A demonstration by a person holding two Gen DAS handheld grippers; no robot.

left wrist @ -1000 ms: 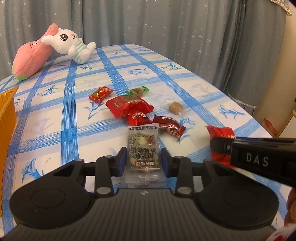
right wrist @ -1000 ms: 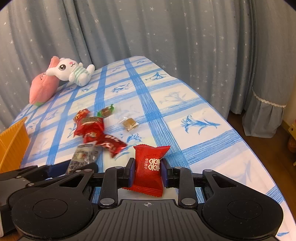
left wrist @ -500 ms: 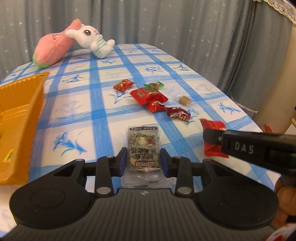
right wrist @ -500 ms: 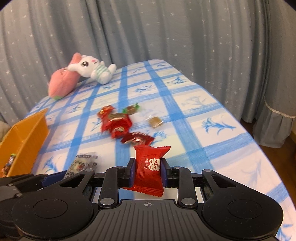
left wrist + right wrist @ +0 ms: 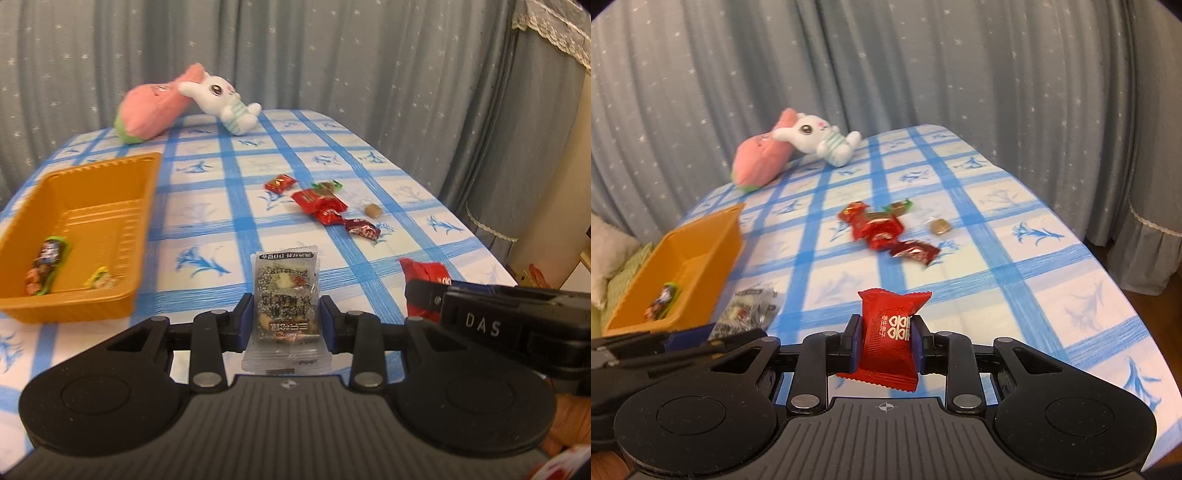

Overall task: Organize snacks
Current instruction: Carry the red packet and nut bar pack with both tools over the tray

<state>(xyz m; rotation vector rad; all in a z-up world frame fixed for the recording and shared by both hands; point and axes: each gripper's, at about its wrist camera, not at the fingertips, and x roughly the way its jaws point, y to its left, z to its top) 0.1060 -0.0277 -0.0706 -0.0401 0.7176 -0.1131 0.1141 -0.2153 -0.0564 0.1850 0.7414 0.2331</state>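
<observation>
Pinching a clear nut-bar packet (image 5: 287,295) upright between the fingers of the left gripper (image 5: 287,321), long axis running straight ahead toward 12 o'clock. Pinching a red candy packet (image 5: 892,339) the same way in the right gripper (image 5: 886,341), fingers pressed onto its two sides. Hovering both loads over the near edge of the bench (image 5: 207,218) with its blue-checked cloth. Sitting at about 10 o'clock from the left fingers: the orange tray (image 5: 110,177), long axis pointing away, already carrying a few wrapped sweets at its near end. Seen from the right wrist, lying further round at 9 to 10 o'clock (image 5: 713,236), beyond the left gripper. Judging the left side nearer, so likely dropping first; right needing to cross over. Leaving a loose cluster of red wrappers (image 5: 325,206) waiting at 1 o'clock on the cloth.
</observation>
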